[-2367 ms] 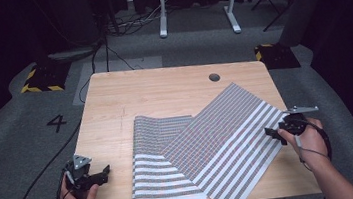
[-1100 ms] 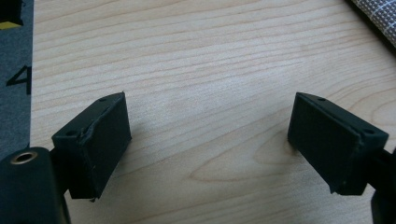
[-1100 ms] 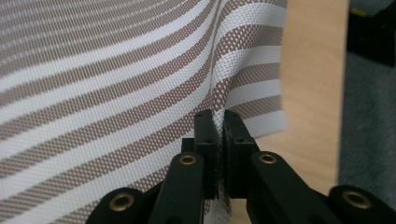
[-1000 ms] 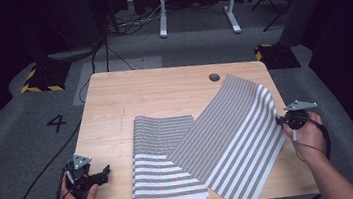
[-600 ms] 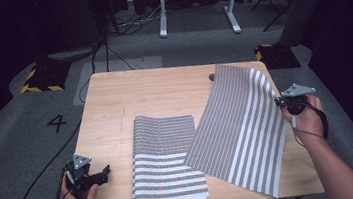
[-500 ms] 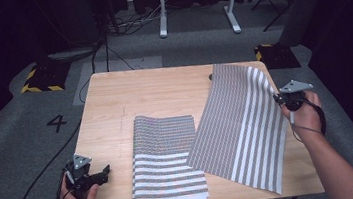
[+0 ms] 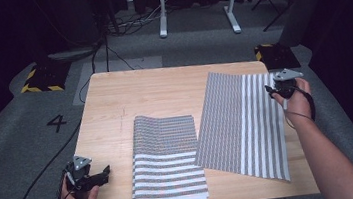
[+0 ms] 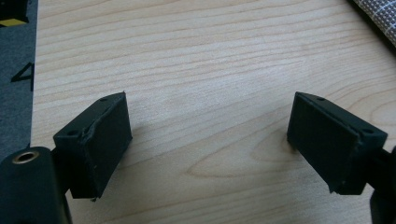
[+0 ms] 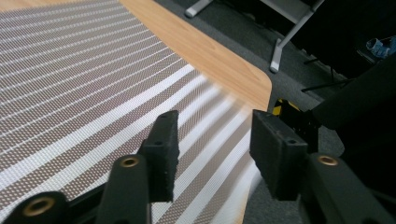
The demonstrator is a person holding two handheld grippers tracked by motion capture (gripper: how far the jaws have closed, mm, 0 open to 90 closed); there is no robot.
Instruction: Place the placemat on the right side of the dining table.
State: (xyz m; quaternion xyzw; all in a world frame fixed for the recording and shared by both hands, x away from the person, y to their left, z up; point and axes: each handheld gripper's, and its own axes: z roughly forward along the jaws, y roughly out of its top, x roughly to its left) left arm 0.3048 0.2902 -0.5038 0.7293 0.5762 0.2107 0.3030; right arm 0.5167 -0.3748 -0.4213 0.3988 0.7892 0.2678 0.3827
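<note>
A grey-and-white striped cloth lies spread flat on the right half of the wooden table. Beside its far right corner hovers my right gripper. Its jaws have just been opening and stand open, with nothing pressed between them; in the right gripper view the cloth's blurred edge lies below them. A second striped cloth, folded, rests at the front middle. My left gripper sits at the front left corner, open over bare wood.
The table's far right corner ends just beyond the spread cloth, with grey floor below. A white stand and cables lie on the floor behind the table. A corner of the folded cloth shows in the left gripper view.
My right gripper swung the cloth's corner up and toward the far right, unfolding it off the folded cloth, then let go. The cloth now lies flat. The left hand stayed still.
</note>
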